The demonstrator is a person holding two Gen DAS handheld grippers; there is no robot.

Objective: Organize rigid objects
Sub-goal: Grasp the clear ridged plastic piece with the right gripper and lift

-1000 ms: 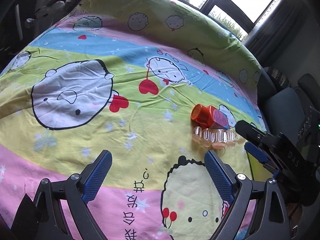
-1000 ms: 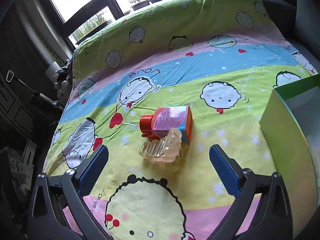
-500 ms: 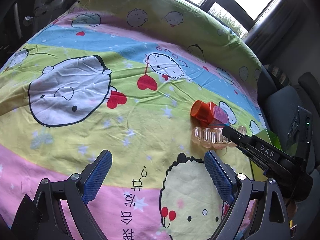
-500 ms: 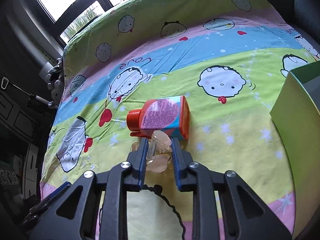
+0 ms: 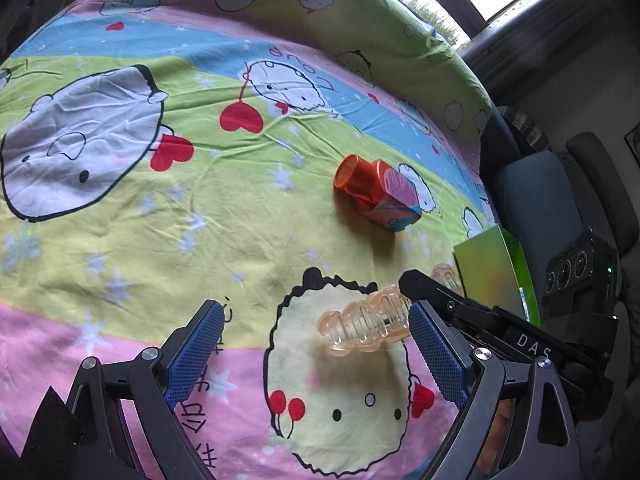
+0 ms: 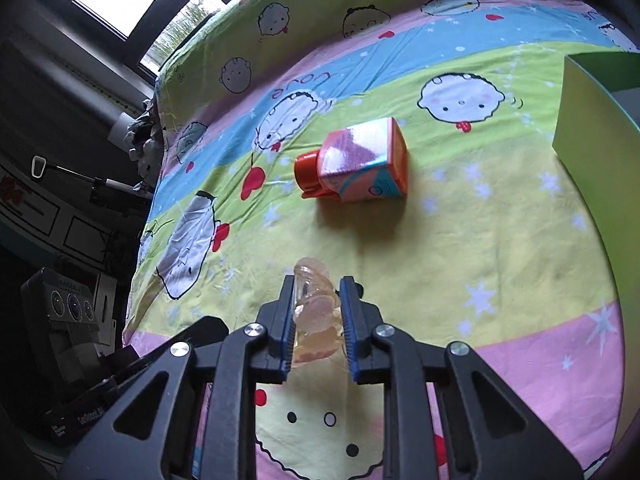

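My right gripper [image 6: 318, 300] is shut on a clear peach hair claw clip [image 6: 314, 312] and holds it above the bed sheet. In the left wrist view the clip [image 5: 368, 320] hangs from the right gripper [image 5: 416, 292], just inside my left gripper's right finger. An orange bottle with a pink and blue label [image 6: 356, 164] lies on its side on the sheet, beyond the clip; it also shows in the left wrist view [image 5: 380, 192]. My left gripper [image 5: 316, 336] is open and empty, low over the sheet.
A green open box [image 6: 592, 120] stands at the right edge of the bed; it also shows in the left wrist view [image 5: 496, 276]. The cartoon-print sheet [image 5: 160, 200] covers the bed. Windows and dark furniture lie beyond the bed.
My right gripper closed on the clip beside the bottle, then lifted it and pulled it back toward me, away from the bottle. The left gripper stayed open.
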